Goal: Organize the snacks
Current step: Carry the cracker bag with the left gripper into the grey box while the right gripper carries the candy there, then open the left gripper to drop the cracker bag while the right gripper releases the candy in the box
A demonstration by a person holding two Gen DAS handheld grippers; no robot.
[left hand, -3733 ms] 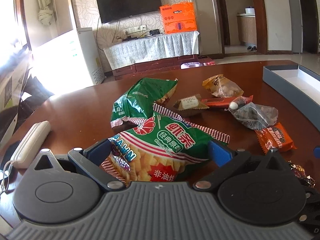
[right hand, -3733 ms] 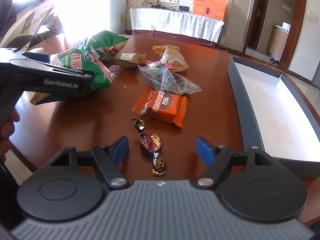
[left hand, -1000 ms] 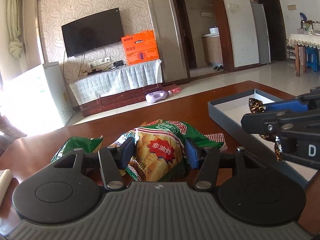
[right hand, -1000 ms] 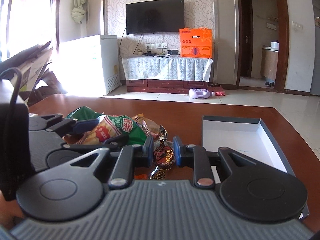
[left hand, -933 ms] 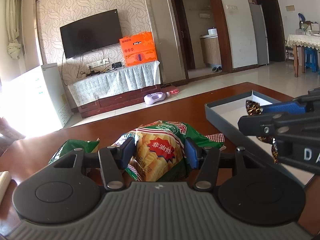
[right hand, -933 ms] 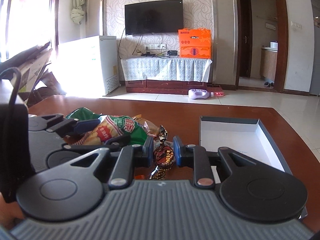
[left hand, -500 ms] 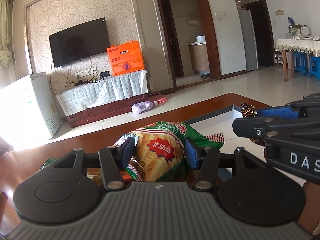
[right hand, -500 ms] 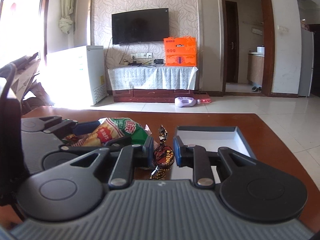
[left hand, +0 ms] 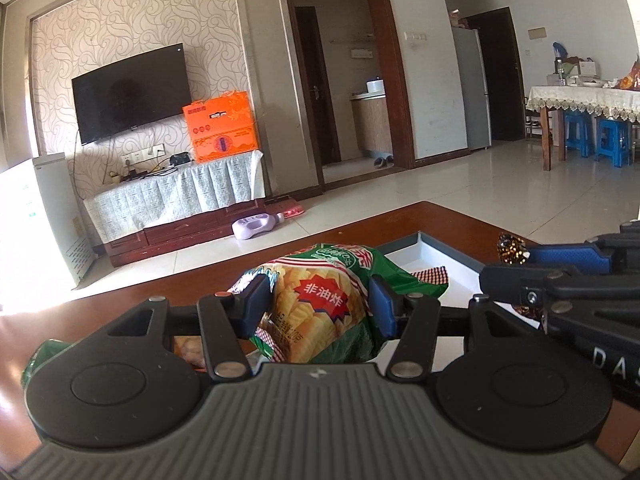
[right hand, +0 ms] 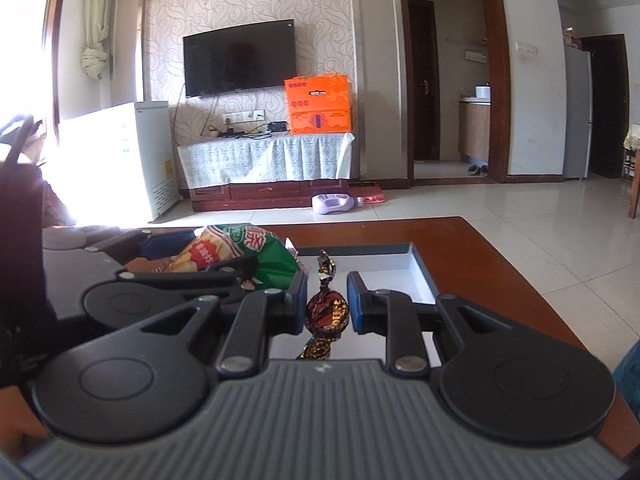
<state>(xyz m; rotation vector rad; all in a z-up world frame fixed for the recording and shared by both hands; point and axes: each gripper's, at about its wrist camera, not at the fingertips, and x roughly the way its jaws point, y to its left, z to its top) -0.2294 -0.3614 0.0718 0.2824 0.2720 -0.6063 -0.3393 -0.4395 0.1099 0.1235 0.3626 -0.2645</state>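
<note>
The left gripper (left hand: pixel 320 306) has its blue-padded jaws pressed into the sides of a puffy, crinkled snack bag (left hand: pixel 326 304), a glossy green-and-yellow foil pack with a red starburst label and a red-checked edge, held up off the polished reddish-brown wooden table (left hand: pixel 440 216). The right gripper (right hand: pixel 327 306) pinches a small twist-wrapped candy (right hand: pixel 327 312) between its narrow-set jaws; the candy is round-bodied, in shiny dark brown and gold foil, with one twisted tail pointing up and the other hanging down. Both snacks hang over the near end of a shallow rectangular box (right hand: pixel 420 268) with thin grey-blue walls and a smooth white floor, which lies flat on the table. In the left wrist view the right gripper (left hand: pixel 520 264) shows side-on just to the right of the bag, with the candy's glittering top tail (left hand: pixel 511 249) poking above its blue finger (left hand: pixel 568 254). In the right wrist view the bag (right hand: pixel 236 252) sits just left of the candy, clamped in the matte black left gripper (right hand: pixel 200 258).
</note>
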